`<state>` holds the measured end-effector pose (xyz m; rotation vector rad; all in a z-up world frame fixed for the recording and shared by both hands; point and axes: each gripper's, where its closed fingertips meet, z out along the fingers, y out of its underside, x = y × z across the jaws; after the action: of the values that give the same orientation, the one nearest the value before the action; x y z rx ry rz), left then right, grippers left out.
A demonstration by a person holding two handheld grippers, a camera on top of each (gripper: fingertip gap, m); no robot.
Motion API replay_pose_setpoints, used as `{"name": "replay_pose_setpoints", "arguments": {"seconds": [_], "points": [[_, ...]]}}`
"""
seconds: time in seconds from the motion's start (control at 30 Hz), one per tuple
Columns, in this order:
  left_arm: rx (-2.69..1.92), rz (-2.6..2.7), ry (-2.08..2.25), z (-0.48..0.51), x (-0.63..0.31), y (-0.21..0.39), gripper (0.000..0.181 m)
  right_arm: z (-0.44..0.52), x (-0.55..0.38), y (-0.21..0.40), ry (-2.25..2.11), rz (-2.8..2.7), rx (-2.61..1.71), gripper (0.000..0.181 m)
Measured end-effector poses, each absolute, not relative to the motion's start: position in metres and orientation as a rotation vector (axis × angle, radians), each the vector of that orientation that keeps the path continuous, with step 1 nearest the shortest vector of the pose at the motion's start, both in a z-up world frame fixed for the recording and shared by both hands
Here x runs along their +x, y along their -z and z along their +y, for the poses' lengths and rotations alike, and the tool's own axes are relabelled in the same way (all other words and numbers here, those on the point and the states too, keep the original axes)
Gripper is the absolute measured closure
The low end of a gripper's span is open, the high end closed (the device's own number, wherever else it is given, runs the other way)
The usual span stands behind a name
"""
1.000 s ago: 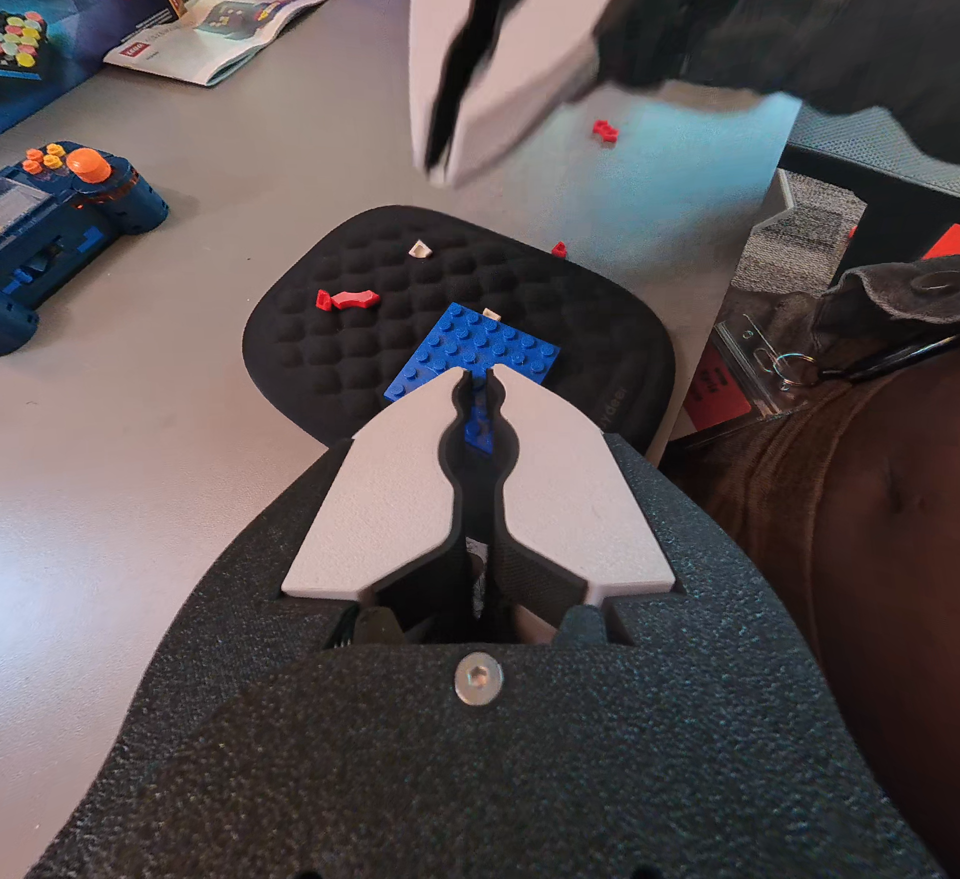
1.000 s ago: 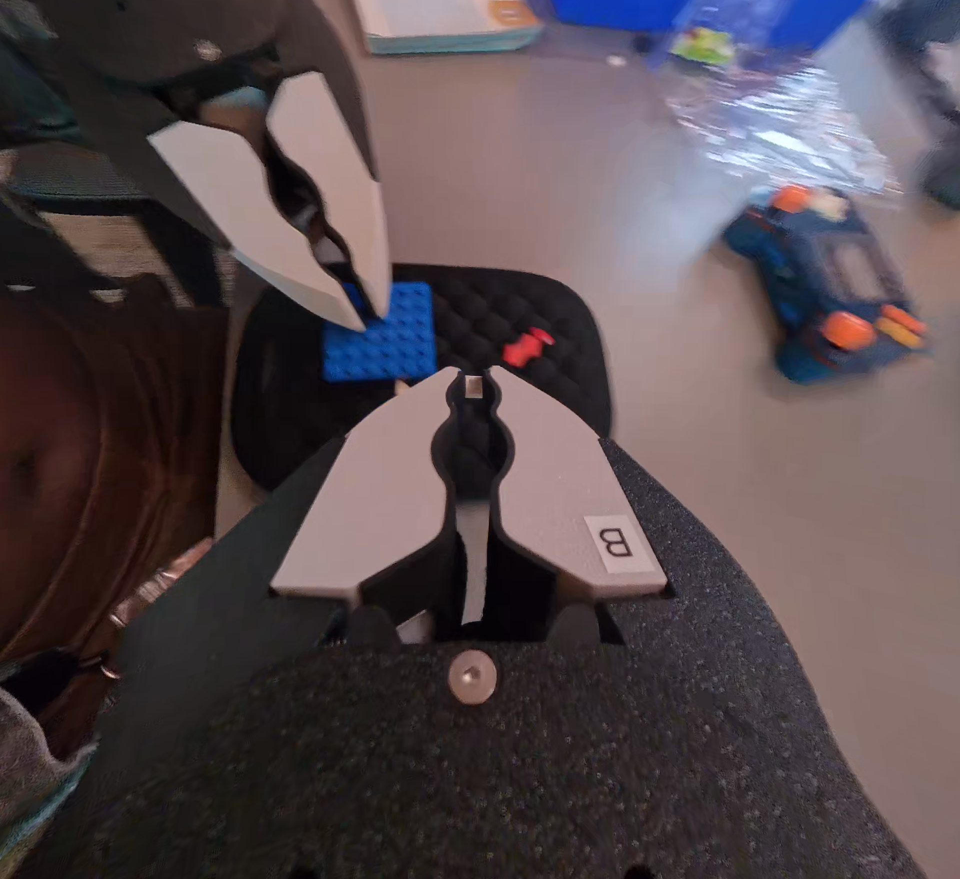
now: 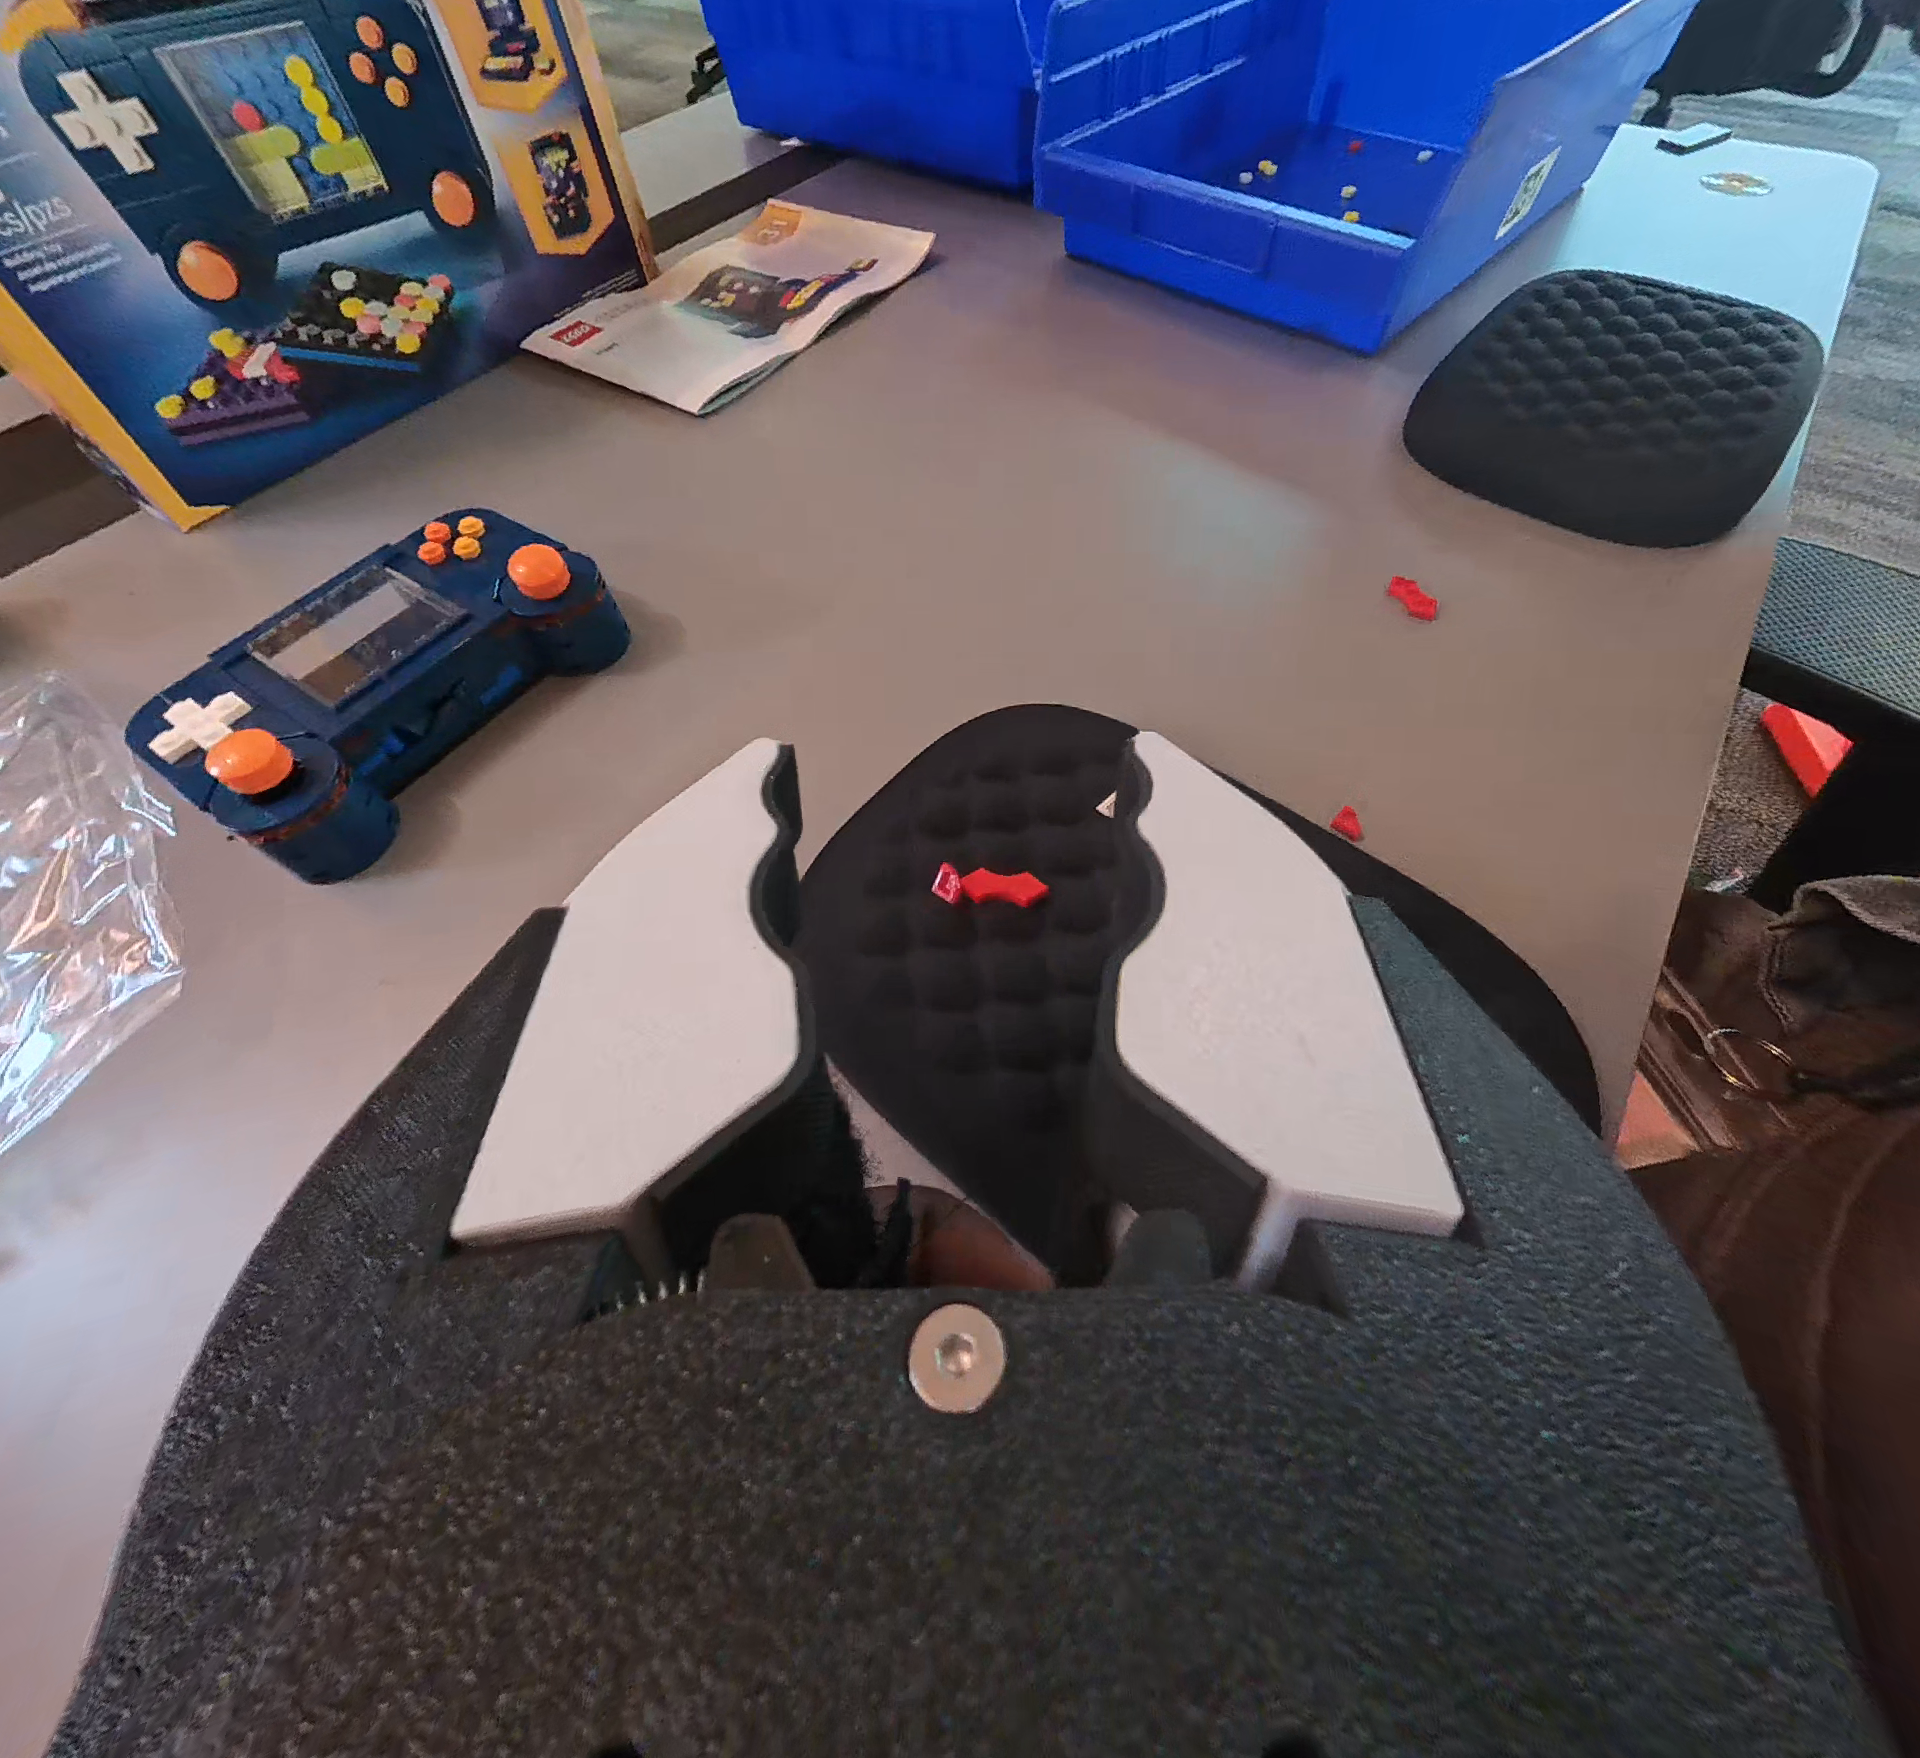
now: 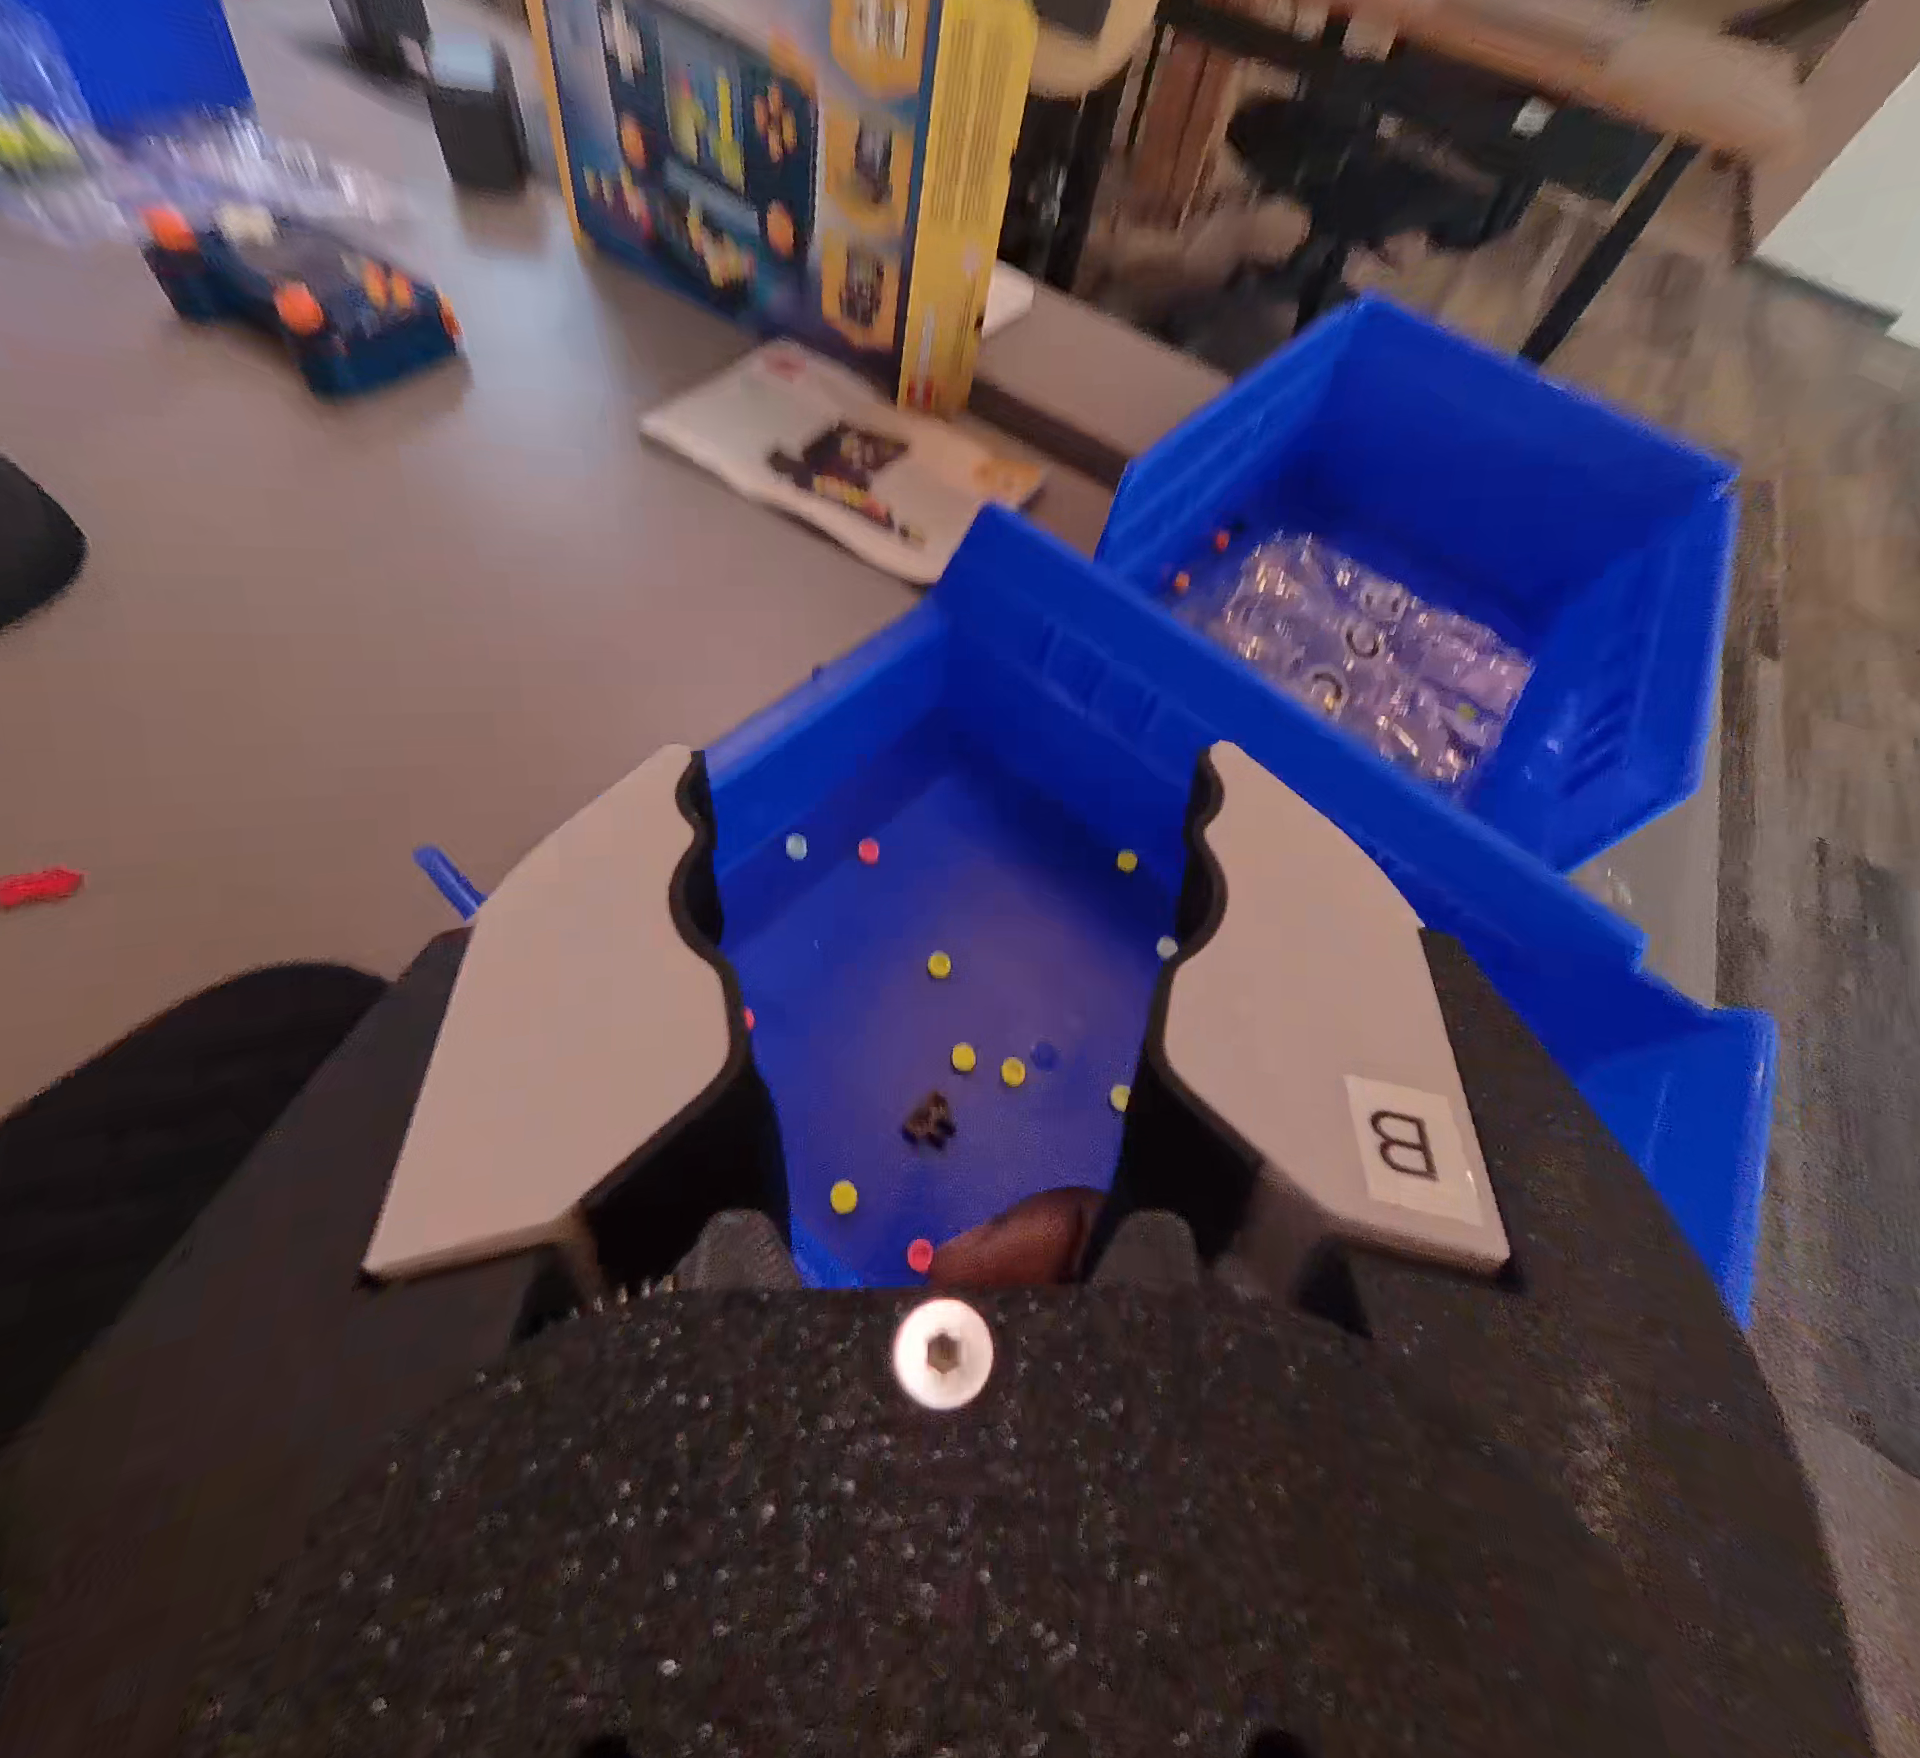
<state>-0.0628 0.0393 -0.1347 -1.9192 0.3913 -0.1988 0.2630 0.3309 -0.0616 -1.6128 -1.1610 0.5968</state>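
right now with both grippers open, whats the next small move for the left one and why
Probably lower the left gripper, since its jaws stand wide open and empty above the black dimpled pad, with the red bat-shaped piece lying between its fingers. The right gripper, also open, hangs over the blue bin.

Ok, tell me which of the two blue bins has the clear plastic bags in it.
The farther blue bin, beyond the right gripper, holds the clear bags. The nearer blue bin, framed by the open fingers, holds only small scattered studs.
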Motion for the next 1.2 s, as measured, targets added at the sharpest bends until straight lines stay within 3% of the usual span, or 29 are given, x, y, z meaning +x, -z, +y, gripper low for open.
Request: {"name": "replay_pose_setpoints", "arguments": {"seconds": [0.17,0.27,0.4,0.5,0.63,0.8,0.97,1.03,1.2], "points": [[-1.904,0.395,0.19,0.042,-0.066,0.136,0.13,0.313,0.263,0.042,-0.73,-1.082,-1.546,0.121],[-1.932,0.408,0.273,0.043,-0.068,0.143,0.132,0.261,0.227,0.044,-0.872,-1.143,-1.502,0.104],[-1.971,0.441,0.304,0.052,-0.069,0.16,0.141,0.167,0.157,0.082,-1.019,-1.421,-1.453,0.104],[-2.04,0.55,0.305,0.05,-0.06,0.178,0.144,0.113,0.112,0.118,-1.098,-1.602,-1.404,0.118],[-2.139,0.578,0.309,0.046,-0.06,0.199,0.154,0.079,0.058,0.156,-1.074,-1.708,-1.409,0.135],[-2.121,0.567,0.349,0.045,-0.058,0.201,0.173,0.051,0.003,0.179,-1.036,-1.836,-1.363,0.145],[-2.105,0.571,0.308,0.045,-0.059,0.199,0.173,0.043,-0.023,0.194,-0.984,-1.915,-1.356,0.157],[-2.104,0.553,0.298,0.046,-0.061,0.199,0.163,0.046,-0.025,0.2,-0.926,-1.929,-1.373,0.172],[-2.057,0.543,0.303,0.051,-0.058,0.192,0.148,0.051,-0.018,0.19,-0.94,-1.885,-1.354,0.174]]}}
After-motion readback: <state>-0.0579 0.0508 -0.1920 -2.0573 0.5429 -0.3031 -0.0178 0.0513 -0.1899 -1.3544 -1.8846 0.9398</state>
